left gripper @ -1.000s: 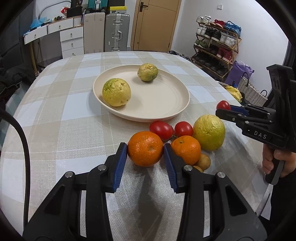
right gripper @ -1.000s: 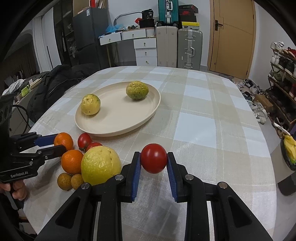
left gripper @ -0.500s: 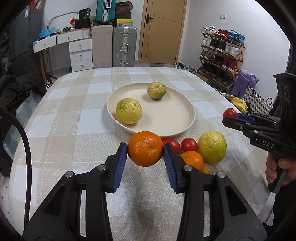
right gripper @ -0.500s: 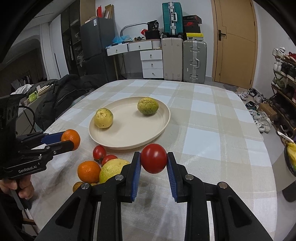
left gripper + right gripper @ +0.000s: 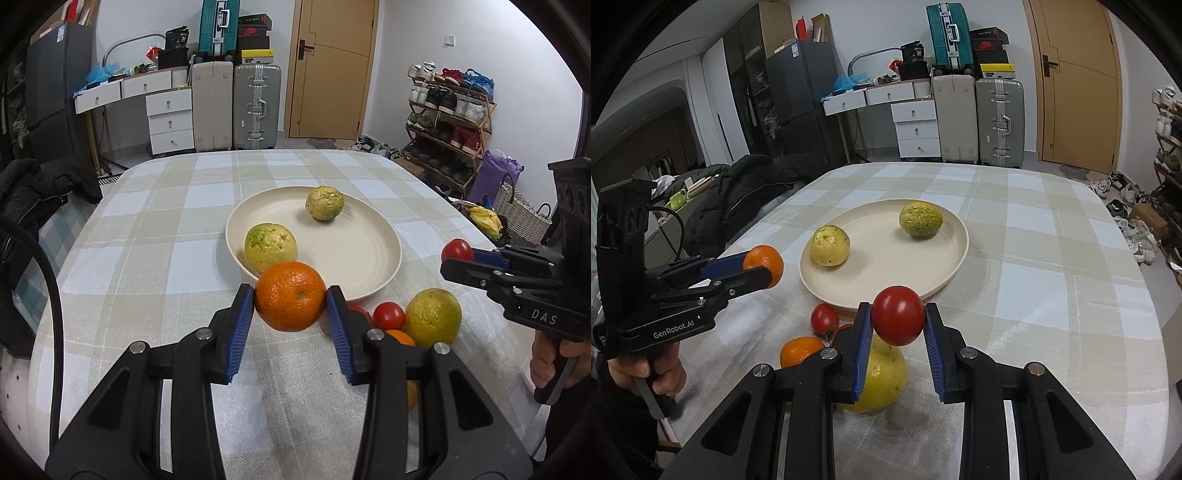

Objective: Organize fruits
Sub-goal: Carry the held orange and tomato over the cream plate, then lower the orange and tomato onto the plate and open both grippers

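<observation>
Fruit was held in both tools, each piece lifted clear of the tabletop point(image 5: 147, 229), presumably for carrying toward the plate point(image 5: 384, 266). The left gripper point(image 5: 290, 306) had its jaws closed on an orange point(image 5: 290, 295) at lower centre of the left view; the right gripper point(image 5: 897, 332) had its jaws clamped narrowly on a tomato point(image 5: 898, 319). The cream plate held two yellow-green citrus fruits point(image 5: 270, 246), well apart. Below it, a loose cluster lay on the cloth: tomatoes point(image 5: 824, 319), another orange point(image 5: 800, 352) and a large yellow citrus point(image 5: 434, 317).
</observation>
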`<state>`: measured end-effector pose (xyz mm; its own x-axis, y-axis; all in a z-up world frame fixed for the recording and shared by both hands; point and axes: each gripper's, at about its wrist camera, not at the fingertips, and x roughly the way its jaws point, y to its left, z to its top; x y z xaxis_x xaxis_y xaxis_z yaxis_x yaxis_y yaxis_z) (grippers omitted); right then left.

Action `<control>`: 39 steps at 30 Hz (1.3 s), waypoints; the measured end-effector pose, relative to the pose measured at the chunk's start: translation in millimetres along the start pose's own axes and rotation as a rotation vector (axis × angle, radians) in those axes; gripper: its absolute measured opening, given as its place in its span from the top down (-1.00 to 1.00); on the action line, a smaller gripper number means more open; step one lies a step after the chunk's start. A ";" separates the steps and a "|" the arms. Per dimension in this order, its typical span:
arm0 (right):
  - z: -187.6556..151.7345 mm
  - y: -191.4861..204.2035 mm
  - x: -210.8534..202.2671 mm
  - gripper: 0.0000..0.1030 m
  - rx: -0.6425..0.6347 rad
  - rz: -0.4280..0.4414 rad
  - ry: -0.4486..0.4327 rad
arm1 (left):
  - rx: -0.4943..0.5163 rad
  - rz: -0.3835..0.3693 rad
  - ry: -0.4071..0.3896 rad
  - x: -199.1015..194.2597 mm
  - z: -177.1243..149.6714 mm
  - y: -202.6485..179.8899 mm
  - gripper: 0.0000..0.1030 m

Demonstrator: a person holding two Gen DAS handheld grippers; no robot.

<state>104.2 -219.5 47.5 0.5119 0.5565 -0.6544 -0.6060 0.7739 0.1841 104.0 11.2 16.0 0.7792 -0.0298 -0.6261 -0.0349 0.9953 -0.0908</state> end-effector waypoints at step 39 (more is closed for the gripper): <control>37.4 -14.6 61.0 0.45 0.036 0.027 0.088 | 0.020 0.024 0.063 77.1 32.9 -27.0 0.27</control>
<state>167.0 -185.6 32.3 0.4392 0.5495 -0.7107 -0.5957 0.7703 0.2274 185.7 -15.0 -4.4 0.7374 -0.0105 -0.6753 -0.0404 0.9974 -0.0597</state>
